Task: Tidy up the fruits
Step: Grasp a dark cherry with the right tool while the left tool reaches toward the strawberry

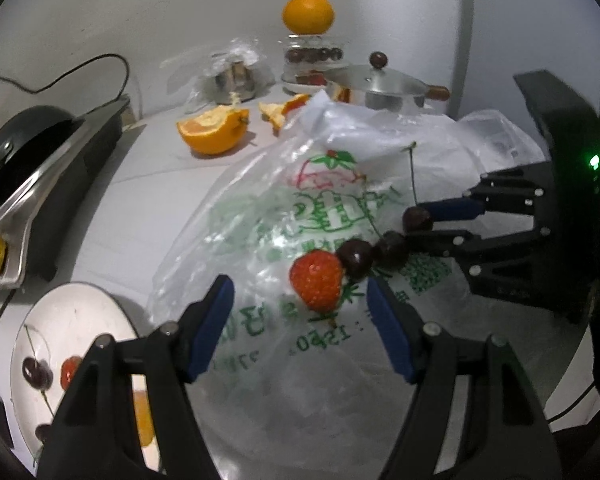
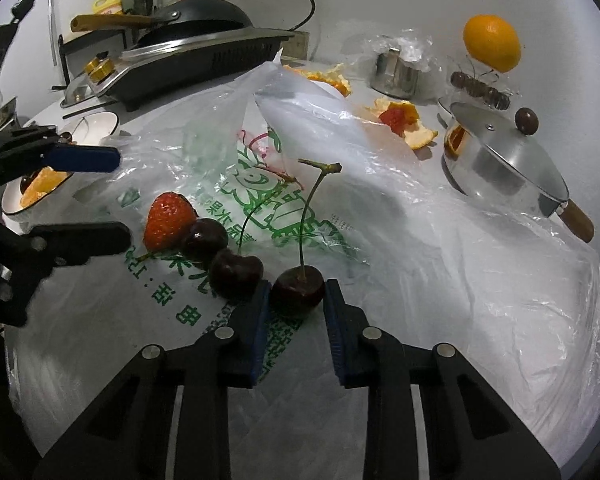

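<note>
Lying on the bag (image 2: 440, 280): three cherries (image 2: 236, 274), one strawberry (image 2: 168, 222); right gripper (image 2: 296, 300) pinches one cherry; left gripper (image 1: 300, 296) gapes.

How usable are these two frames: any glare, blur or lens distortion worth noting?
Left wrist view: strong fisheye bending with dark corners, glare on the plastic bag, the whole orange at the back soft. Right wrist view: same curvature, the held cherry sharp, bright sheen on the pot lid, dim uneven light.
</note>
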Action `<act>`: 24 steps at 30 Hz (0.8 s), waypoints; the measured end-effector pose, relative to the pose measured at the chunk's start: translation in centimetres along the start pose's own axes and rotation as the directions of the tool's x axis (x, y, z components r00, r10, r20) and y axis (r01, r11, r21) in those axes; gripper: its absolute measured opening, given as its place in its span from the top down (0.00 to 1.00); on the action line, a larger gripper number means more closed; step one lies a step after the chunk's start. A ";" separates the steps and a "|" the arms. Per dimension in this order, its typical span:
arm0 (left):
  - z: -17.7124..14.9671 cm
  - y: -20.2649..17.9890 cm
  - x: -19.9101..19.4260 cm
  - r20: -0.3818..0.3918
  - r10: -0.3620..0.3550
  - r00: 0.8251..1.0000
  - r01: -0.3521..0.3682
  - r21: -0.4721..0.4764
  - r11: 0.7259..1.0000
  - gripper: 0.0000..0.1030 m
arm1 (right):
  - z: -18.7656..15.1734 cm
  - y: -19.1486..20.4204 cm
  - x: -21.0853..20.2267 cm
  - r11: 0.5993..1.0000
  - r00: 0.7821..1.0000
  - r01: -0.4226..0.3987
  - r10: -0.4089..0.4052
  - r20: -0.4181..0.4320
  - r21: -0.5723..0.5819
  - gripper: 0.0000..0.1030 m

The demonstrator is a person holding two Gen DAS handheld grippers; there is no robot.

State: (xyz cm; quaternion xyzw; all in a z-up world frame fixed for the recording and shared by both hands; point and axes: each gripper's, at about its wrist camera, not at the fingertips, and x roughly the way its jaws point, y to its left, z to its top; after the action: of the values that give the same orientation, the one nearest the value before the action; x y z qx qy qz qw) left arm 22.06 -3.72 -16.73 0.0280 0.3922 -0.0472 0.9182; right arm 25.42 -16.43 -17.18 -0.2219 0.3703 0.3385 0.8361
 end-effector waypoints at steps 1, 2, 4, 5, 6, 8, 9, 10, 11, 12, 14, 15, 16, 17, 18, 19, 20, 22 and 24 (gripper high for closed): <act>0.1 -0.2 0.2 0.000 -0.005 1.000 0.005 0.008 1.000 0.32 | -0.1 0.0 -0.1 1.000 1.000 -0.001 0.001 0.004 0.005 0.73; 0.2 -0.3 0.4 -0.001 -0.009 1.000 0.009 0.011 1.000 0.32 | -0.1 -0.1 -0.3 1.000 1.000 0.000 0.000 0.008 0.010 0.73; 0.4 -0.5 0.8 -0.004 -0.026 1.000 0.026 0.023 0.999 0.33 | -0.2 -0.4 -0.6 1.000 1.000 0.004 -0.004 0.016 0.030 0.73; 0.5 -0.7 0.9 -0.001 -0.030 1.000 0.030 0.036 0.999 0.33 | -0.3 -0.5 -0.8 0.999 1.000 0.007 -0.008 0.019 0.039 0.73; 0.5 -0.8 0.9 0.007 -0.036 0.999 0.036 0.050 0.998 0.33 | -0.3 -0.8 -0.9 0.999 1.000 0.013 -0.014 0.022 0.052 0.73; 0.6 -1.2 1.1 0.007 -0.052 0.999 0.052 0.080 0.995 0.41 | -0.4 -1.1 -1.2 0.997 0.999 0.019 -0.021 0.029 0.072 0.73; 0.7 -1.3 1.4 -0.001 -0.055 0.998 0.055 0.094 0.994 0.46 | -0.4 -1.2 -1.4 0.996 0.999 0.022 -0.024 0.033 0.081 0.73; 0.7 -1.4 1.5 -0.003 -0.058 0.998 0.058 0.108 0.992 0.48 | -0.5 -1.3 -1.5 0.996 0.999 0.024 -0.027 0.036 0.088 0.73; 0.8 -1.4 1.7 -0.005 -0.063 0.998 0.063 0.120 0.991 0.48 | -0.5 -1.4 -1.6 0.995 0.999 0.026 -0.029 0.038 0.095 0.73; 0.7 -1.4 1.9 -0.012 -0.067 0.998 0.068 0.128 0.989 0.51 | -0.6 -1.5 -1.7 0.994 0.999 0.027 -0.031 0.040 0.102 0.73; 0.8 -1.4 2.6 -0.035 -0.066 0.997 0.070 0.144 0.987 0.53 | -0.7 -1.7 -1.7 0.993 0.999 0.028 -0.033 0.042 0.114 0.73; 0.8 -1.3 2.8 -0.039 -0.065 0.997 0.070 0.148 0.986 0.53 | -0.8 -1.7 -1.7 0.993 0.999 0.029 -0.034 0.042 0.118 0.73; 0.8 -1.3 3.0 -0.044 -0.064 0.997 0.070 0.152 0.986 0.53 | -0.8 -1.7 -1.7 0.992 0.998 0.029 -0.035 0.042 0.119 0.73; 0.8 -1.2 3.1 -0.047 -0.062 0.997 0.068 0.156 0.985 0.53 | -0.8 -1.7 -1.7 0.992 0.998 0.030 -0.035 0.043 0.121 0.73; 0.8 -1.1 3.1 -0.047 -0.065 0.997 0.072 0.156 0.985 0.53 | -0.8 -1.7 -1.7 0.992 0.998 0.031 -0.036 0.043 0.121 0.73; 0.8 -1.1 3.2 -0.049 -0.068 0.996 0.075 0.158 0.985 0.53 | -0.8 -1.8 -1.7 0.992 0.998 0.031 -0.037 0.043 0.121 0.73; 0.6 -1.0 3.2 -0.050 -0.072 0.996 0.080 0.159 0.984 0.53 | -0.8 -1.7 -1.7 0.992 0.998 0.031 -0.036 0.042 0.120 0.73; 0.4 -0.9 3.2 -0.053 -0.090 0.995 0.097 0.152 0.984 0.55 | -0.9 -1.7 -1.6 0.992 0.999 0.034 -0.038 0.039 0.118 0.73; 0.3 -0.7 3.2 -0.052 -0.111 0.992 0.117 0.137 0.984 0.59 | -0.8 -1.8 -1.6 0.993 0.998 0.037 -0.042 0.038 0.116 0.73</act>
State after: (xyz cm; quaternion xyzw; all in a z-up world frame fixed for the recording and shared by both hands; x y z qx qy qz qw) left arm 24.42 -4.63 -18.84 0.0708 0.4089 -0.1267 0.9010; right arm 25.50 -18.78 -16.25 -0.1735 0.3680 0.3043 0.8613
